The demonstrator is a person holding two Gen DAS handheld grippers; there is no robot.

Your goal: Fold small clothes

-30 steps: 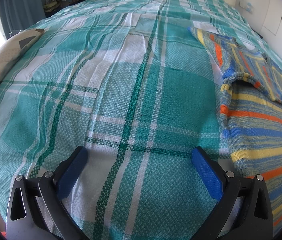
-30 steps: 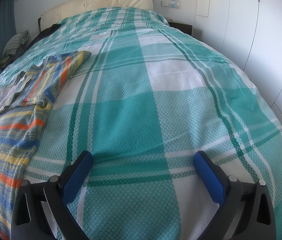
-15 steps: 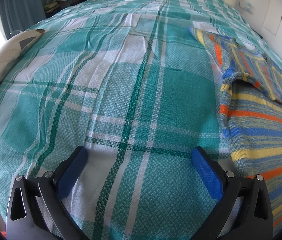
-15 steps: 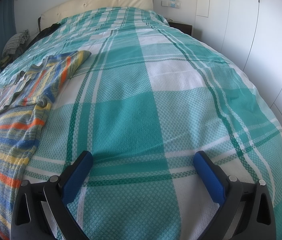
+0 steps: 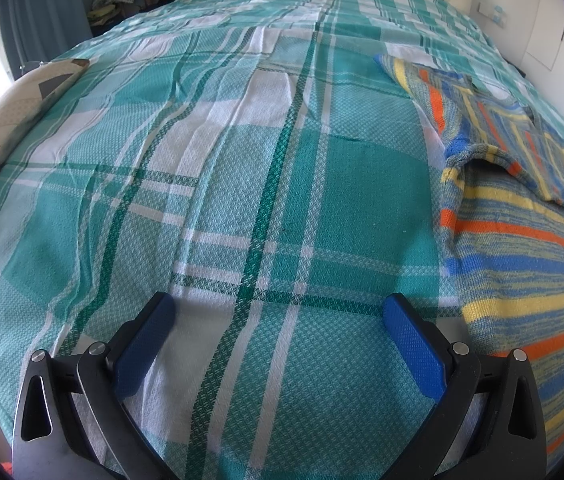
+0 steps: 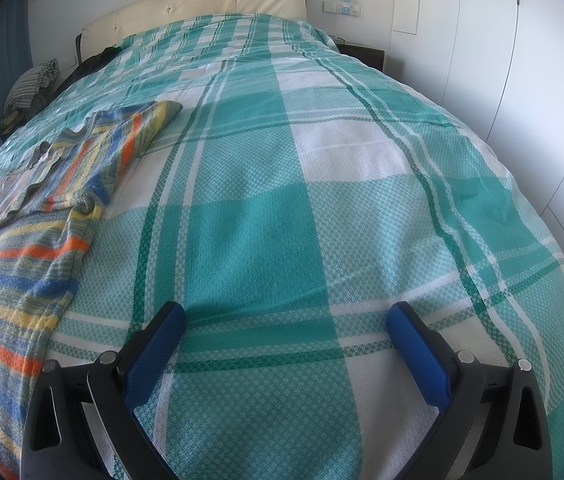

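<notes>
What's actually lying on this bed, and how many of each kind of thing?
Striped knitted garment: 1
Green-and-white checked bedspread: 1
Patterned cushion at the left edge: 1
Dark clothing near the headboard: 1 pile
Handheld grippers, both open and empty: 2, left gripper and right gripper
Total: 6

Sweater (image 5: 521, 248) on the bedspread (image 5: 242, 160), between left and right views.

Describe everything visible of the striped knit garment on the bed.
The multicoloured striped knit garment has blue, yellow, orange and grey-green bands. It looks like a soft knitted top. It lies flat on the teal-and-white checked bedspread, between the two views, with one sleeve folded across the body. Its near end runs out of frame. Neither open tool touches it.
</notes>
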